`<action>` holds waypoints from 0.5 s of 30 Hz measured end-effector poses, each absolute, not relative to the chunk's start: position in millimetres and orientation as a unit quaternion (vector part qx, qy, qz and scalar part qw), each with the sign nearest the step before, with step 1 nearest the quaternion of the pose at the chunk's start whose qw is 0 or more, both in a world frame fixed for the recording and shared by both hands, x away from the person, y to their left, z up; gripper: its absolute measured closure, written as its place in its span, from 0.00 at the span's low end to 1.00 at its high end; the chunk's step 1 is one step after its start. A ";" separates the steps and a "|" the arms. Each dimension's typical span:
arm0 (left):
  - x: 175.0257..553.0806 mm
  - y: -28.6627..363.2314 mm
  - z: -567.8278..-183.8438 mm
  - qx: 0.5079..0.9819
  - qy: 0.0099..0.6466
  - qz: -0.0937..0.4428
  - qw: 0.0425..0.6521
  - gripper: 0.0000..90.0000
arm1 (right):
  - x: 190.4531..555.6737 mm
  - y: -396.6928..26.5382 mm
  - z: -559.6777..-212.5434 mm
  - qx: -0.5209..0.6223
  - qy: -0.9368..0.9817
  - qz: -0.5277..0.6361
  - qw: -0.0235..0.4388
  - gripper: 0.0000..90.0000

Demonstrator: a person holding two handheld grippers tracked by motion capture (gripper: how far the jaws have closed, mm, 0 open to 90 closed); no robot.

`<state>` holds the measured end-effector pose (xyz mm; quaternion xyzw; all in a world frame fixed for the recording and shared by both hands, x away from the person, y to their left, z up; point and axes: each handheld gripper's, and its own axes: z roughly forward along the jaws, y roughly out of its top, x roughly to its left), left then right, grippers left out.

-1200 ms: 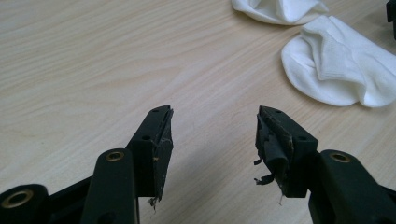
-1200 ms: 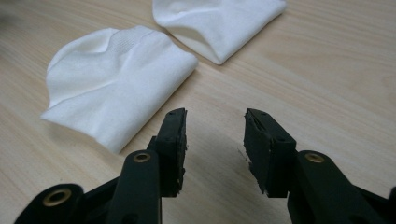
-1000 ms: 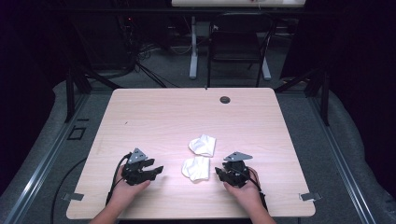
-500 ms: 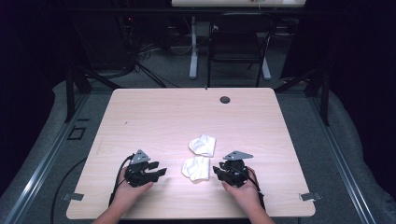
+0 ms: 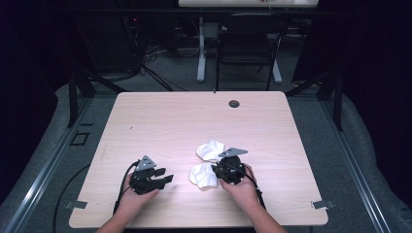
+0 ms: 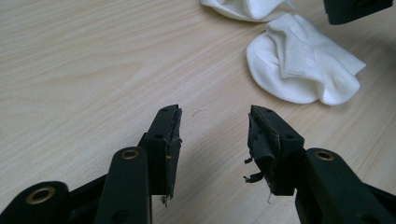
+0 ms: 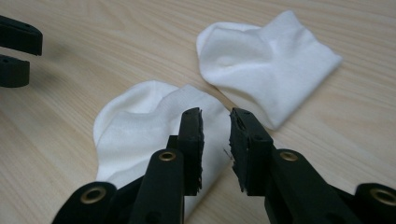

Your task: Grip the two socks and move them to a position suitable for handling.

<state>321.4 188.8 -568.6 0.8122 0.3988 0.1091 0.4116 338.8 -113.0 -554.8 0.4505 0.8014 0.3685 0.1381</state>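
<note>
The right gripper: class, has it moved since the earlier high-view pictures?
Yes. The right gripper has shifted left across the table onto the nearer white sock, which stayed put; its jaws have just been closing above that sock.

My table (image 5: 160, 121) is pale wood-grain laminate with rounded corners, and a small dark round grommet (image 5: 234, 103) sits near its far edge. Grey carpet (image 5: 369, 160) runs round it on both sides, and metal rails (image 5: 43, 170) lie along the floor at left and right. Two small metal brackets (image 5: 321, 204) stick out from the near corners. Beyond the far edge stands a black chair (image 5: 245, 46), beside the white leg (image 5: 200, 53) of another desk, whose light top (image 5: 248, 2) catches the brightest light. A tangle of black cables (image 5: 150, 58) trails over the floor to the left of that leg. The rest of the room falls into darkness, with black drapes (image 5: 359, 58) at the right.
</note>
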 end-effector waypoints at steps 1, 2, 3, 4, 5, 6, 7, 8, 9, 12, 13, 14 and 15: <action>321.5 188.9 -568.6 0.812 0.399 0.109 0.412 0.60 | 339.8 -108.4 -556.5 0.448 0.803 0.369 0.139 0.85; 321.4 188.9 -568.5 0.812 0.399 0.109 0.412 0.60 | 340.8 -104.6 -558.6 0.443 0.805 0.367 0.142 0.85; 321.2 189.0 -568.3 0.812 0.399 0.108 0.413 0.61 | 342.1 -99.1 -562.6 0.440 0.809 0.360 0.146 0.87; 321.1 188.9 -568.2 0.811 0.399 0.107 0.414 0.61 | 342.8 -96.4 -565.1 0.439 0.813 0.354 0.145 0.87; 321.1 188.9 -568.2 0.811 0.399 0.107 0.414 0.61 | 342.8 -96.4 -565.1 0.439 0.813 0.354 0.145 0.87; 321.0 188.8 -568.2 0.811 0.399 0.107 0.414 0.61 | 343.7 -93.3 -569.0 0.438 0.815 0.349 0.147 0.89; 321.3 188.7 -568.5 0.812 0.399 0.105 0.414 0.62 | 343.7 -92.7 -569.9 0.438 0.816 0.348 0.147 0.89; 321.2 188.4 -568.8 0.810 0.401 0.102 0.415 0.62 | 343.9 -92.5 -570.7 0.438 0.816 0.348 0.145 0.90; 321.2 188.4 -568.8 0.810 0.401 0.102 0.415 0.62 | 343.9 -92.5 -570.7 0.438 0.816 0.348 0.145 0.90; 321.5 188.3 -568.8 0.811 0.400 0.102 0.415 0.62 | 343.2 -93.0 -572.8 0.438 0.817 0.350 0.139 0.92; 321.5 188.3 -568.8 0.811 0.400 0.102 0.415 0.62 | 343.2 -93.0 -572.8 0.438 0.817 0.350 0.139 0.92; 321.5 188.2 -568.8 0.811 0.400 0.102 0.414 0.62 | 342.3 -93.1 -574.8 0.438 0.816 0.351 0.139 0.93; 321.4 188.1 -568.8 0.811 0.401 0.102 0.414 0.62 | 341.7 -93.1 -575.5 0.439 0.814 0.354 0.140 0.93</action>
